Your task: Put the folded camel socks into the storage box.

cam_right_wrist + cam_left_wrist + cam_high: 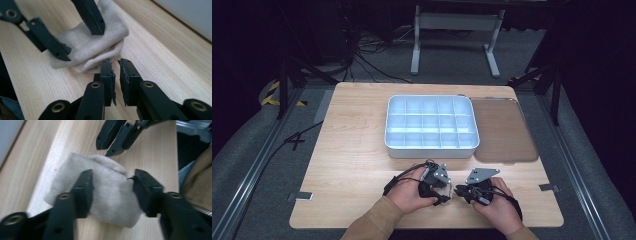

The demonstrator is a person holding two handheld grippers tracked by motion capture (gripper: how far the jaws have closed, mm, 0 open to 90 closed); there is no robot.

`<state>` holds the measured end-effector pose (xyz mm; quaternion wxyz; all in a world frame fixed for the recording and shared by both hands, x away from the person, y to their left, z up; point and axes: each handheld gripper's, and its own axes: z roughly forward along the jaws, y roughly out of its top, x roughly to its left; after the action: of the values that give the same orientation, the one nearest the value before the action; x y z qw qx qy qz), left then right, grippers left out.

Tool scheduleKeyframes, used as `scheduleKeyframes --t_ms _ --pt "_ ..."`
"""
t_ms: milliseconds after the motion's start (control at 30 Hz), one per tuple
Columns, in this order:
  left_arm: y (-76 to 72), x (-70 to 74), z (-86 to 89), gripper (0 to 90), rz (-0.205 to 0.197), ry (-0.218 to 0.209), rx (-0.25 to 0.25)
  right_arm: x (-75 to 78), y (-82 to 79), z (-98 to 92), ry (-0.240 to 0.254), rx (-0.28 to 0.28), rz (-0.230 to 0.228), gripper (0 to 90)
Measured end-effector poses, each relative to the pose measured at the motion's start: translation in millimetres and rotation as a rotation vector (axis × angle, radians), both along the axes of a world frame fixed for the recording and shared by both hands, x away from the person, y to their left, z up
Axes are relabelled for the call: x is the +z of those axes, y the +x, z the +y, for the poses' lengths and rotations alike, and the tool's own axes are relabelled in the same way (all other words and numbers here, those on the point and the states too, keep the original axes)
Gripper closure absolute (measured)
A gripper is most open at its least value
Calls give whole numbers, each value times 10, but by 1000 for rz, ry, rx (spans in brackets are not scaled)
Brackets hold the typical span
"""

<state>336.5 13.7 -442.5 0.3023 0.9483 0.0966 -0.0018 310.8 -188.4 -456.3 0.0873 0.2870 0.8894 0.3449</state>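
A soft, folded beige sock (105,195) lies on the pale wood-grain counter (155,152); the left gripper (112,192) straddles it, jaws spread; the right gripper (116,75) stands nearly pressed together, empty.

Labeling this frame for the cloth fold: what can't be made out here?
- Folded cloth: in the high view the hands and grippers cover it.
- Cloth's far edge, left gripper view: blurred; fold layers unclear.
- Left gripper: open astride the cloth.
- Divided tray: compartment contents too small to tell.
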Motion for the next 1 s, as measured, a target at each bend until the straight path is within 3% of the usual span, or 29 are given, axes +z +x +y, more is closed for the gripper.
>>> scheduleKeyframes --t_ms 67,167,233,400,600,1000 --pt "-11 -24 -20 395 -24 23 -2 18 7 -12 14 -6 -2 794" --pt "-27 -25 -35 395 -31 33 0 37 16 -12 58 -43 6 754" --pt "-30 -30 -32 395 -32 27 0 50 19 -5 62 -56 -3 735" --pt "-31 -29 -7 395 -33 19 -1 114 36 62 151 -120 4 614" --pt "-33 -28 15 394 -23 12 6 100 48 185 191 -141 28 532" --pt "-35 -5 61 390 14 -33 24 -80 106 268 126 -167 77 445"
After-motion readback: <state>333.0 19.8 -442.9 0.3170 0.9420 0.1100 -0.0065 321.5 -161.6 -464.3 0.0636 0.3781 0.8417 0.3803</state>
